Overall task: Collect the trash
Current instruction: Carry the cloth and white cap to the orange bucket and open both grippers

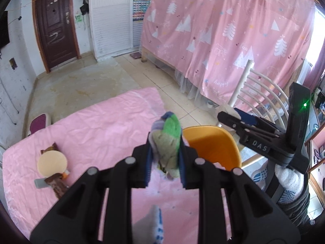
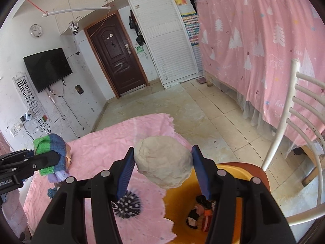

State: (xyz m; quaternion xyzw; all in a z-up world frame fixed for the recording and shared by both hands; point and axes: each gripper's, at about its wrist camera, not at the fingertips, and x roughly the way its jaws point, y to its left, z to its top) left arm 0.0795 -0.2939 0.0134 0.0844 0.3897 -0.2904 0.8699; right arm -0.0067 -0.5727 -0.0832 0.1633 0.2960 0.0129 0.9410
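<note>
Left hand-held gripper is clamping a striped sock above the pink tabletop. Right hand-held gripper is pinching a grey wad near the orange bin.

A bundle of green, blue and lilac knitted cloth hangs pinched above the pink-covered table's edge, just beside the orange bin; a crumpled grey-white paper wad sits clamped over the bin's near rim; the bin, open-topped, already holds dark and orange scraps at its bottom.
</note>
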